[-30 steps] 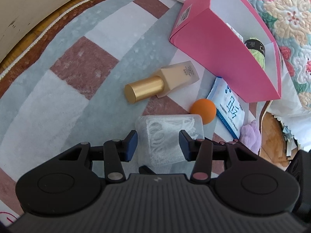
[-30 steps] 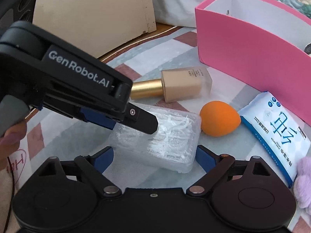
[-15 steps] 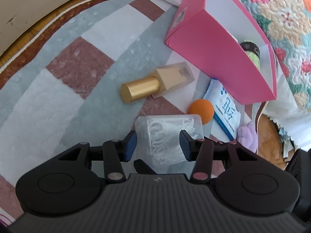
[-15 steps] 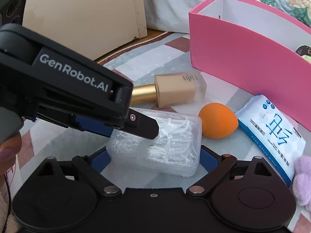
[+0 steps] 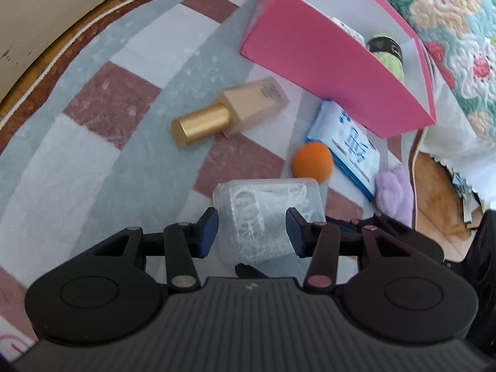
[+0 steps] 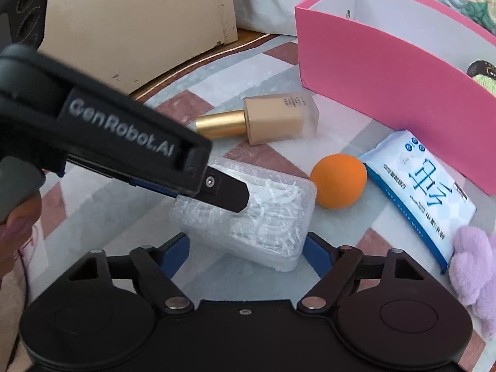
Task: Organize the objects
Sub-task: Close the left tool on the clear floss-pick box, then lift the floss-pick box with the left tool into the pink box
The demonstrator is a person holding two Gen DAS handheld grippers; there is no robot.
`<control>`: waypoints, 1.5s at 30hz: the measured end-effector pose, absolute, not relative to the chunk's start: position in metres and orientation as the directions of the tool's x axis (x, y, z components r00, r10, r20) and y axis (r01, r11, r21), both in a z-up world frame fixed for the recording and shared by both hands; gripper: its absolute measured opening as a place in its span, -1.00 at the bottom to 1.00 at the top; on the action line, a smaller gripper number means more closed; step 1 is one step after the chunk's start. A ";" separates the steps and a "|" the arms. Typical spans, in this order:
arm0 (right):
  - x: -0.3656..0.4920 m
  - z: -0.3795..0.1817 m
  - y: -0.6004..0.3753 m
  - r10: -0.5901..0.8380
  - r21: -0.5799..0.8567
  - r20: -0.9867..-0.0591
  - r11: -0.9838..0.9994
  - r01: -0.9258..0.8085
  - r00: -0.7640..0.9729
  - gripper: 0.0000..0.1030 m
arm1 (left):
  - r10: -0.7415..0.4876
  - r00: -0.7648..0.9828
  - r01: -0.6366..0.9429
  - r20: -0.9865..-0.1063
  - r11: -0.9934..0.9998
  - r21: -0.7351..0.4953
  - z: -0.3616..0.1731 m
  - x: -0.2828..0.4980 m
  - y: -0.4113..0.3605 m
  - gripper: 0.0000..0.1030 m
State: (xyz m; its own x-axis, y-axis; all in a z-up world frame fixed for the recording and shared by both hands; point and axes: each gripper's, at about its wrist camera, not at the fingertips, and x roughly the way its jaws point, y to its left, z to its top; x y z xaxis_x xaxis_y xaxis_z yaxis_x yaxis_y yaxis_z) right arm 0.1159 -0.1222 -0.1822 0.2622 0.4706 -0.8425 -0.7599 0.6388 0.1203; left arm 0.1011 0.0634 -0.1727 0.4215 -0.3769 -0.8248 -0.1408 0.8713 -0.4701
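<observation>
Clear plastic catches the light: a floss-pick box point(image 5: 269, 217) sits between the blue pads of the left gripper point(image 5: 251, 228), which is closed on its two sides and holds it tilted, apparently raised off the patchwork rug point(image 5: 93, 142). From the right wrist view, the same box point(image 6: 248, 217) lies just ahead of the right gripper point(image 6: 246, 252), whose fingers are spread wide on either side of it without touching. One black finger point(image 6: 228, 191) of the left tool crosses over the box's lid there.

Beyond the box, a foundation bottle point(image 5: 235, 110) with a gold cap lies on its side on the rug. An orange makeup sponge point(image 5: 313, 162) rests near it, just beside a blue-and-white wet-wipe pack point(image 5: 347, 142). A lilac fluffy thing point(image 5: 395, 190) touches the pack's near end; I cannot tell what it is. Behind them stands a pink box point(image 5: 325, 62), open at the top, with a ball of green yarn point(image 5: 390, 59) inside at one end. A flowered quilt point(image 5: 449, 6) lies past the box.
</observation>
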 end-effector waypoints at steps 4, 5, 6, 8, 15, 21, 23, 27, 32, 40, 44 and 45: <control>0.111 -0.167 -0.131 0.481 0.156 -0.847 0.631 -0.760 0.225 0.63 | -0.400 0.403 -0.136 -0.824 0.864 -0.486 -0.158 0.087 0.061 -0.10; 0.110 -0.163 -0.132 0.485 0.170 -0.848 0.632 -0.756 0.215 0.63 | -0.403 0.398 -0.129 -0.824 0.865 -0.485 -0.153 0.085 0.060 -0.11; 0.106 -0.158 -0.134 0.487 0.182 -0.849 0.634 -0.752 0.206 0.63 | -0.405 0.394 -0.122 -0.825 0.867 -0.484 -0.147 0.082 0.059 -0.11; 0.101 -0.149 -0.138 0.490 0.191 -0.849 0.634 -0.749 0.198 0.63 | -0.403 0.389 -0.108 -0.829 0.873 -0.475 -0.135 0.078 0.056 -0.11; 0.097 -0.098 -0.147 0.499 0.127 -0.827 0.617 -0.776 0.261 0.63 | -0.376 0.404 0.004 -0.834 0.913 -0.409 -0.073 0.082 0.038 -0.09; 0.109 -0.061 -0.151 0.503 0.074 -0.793 0.638 -0.767 0.342 0.63 | -0.386 0.433 0.057 -0.815 0.914 -0.402 -0.028 0.099 0.030 -0.09; 0.114 -0.047 -0.152 0.500 0.054 -0.784 0.645 -0.762 0.368 0.63 | -0.395 0.442 0.075 -0.806 0.911 -0.405 -0.016 0.106 0.028 -0.09; 0.129 -0.024 -0.152 0.502 0.031 -0.761 0.662 -0.748 0.412 0.63 | -0.408 0.467 0.118 -0.785 0.908 -0.402 0.009 0.123 0.024 -0.09; 0.151 -0.001 -0.151 0.498 0.007 -0.733 0.688 -0.726 0.464 0.63 | -0.418 0.487 0.159 -0.767 0.906 -0.393 0.033 0.153 0.017 -0.07; 0.198 0.018 -0.150 0.495 -0.007 -0.700 0.715 -0.699 0.514 0.63 | -0.407 0.512 0.194 -0.757 0.913 -0.359 0.055 0.204 0.005 -0.07; 0.228 0.012 -0.153 0.507 0.022 -0.691 0.727 -0.686 0.515 0.62 | -0.385 0.507 0.202 -0.771 0.923 -0.328 0.049 0.235 -0.003 -0.07; 0.237 0.008 -0.153 0.507 0.032 -0.690 0.735 -0.678 0.517 0.61 | -0.378 0.510 0.202 -0.773 0.926 -0.320 0.045 0.243 -0.005 -0.06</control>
